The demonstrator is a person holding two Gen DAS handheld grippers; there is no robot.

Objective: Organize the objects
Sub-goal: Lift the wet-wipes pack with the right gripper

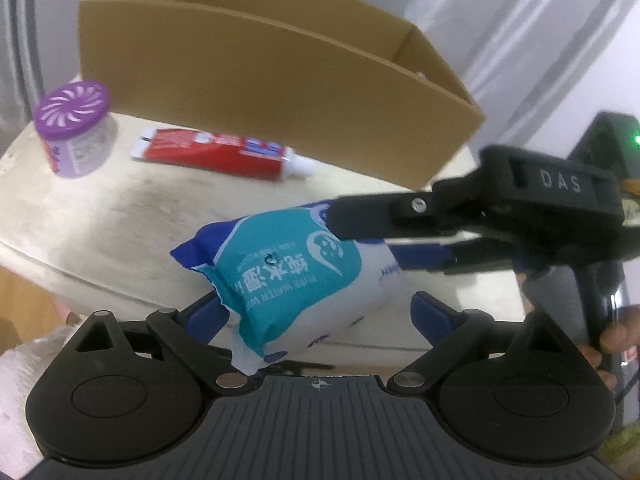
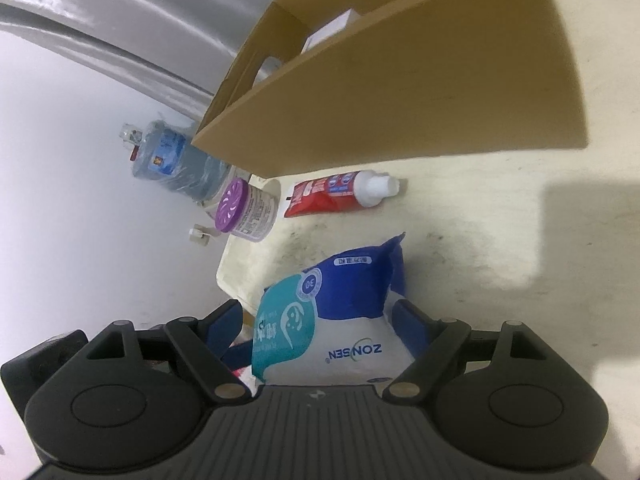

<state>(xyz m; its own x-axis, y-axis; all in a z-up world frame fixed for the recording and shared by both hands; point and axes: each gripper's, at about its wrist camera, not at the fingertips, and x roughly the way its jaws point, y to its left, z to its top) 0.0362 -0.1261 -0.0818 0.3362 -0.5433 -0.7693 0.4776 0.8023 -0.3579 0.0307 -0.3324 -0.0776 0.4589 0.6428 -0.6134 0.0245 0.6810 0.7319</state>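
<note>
A white, teal and blue wet-wipes pack (image 1: 288, 280) hangs just above the front edge of the cream table (image 1: 120, 220). My right gripper (image 1: 384, 240) comes in from the right and is shut on it, one black finger on top and one under it. In the right wrist view the pack (image 2: 344, 320) fills the space in my right gripper (image 2: 320, 312). My left gripper (image 1: 316, 308) stands open around the pack's lower end, with a small gap at its right finger (image 1: 428, 312). Behind are a red toothpaste tube (image 1: 216, 152) and a purple-lidded jar (image 1: 74, 128).
An open cardboard box (image 1: 260, 92) stands at the back of the table, just behind the toothpaste (image 2: 332, 196) and jar (image 2: 248, 212). A large water bottle (image 2: 172, 160) stands on the floor beyond the table's left edge. A person's fingers (image 1: 616, 332) hold the right gripper's handle.
</note>
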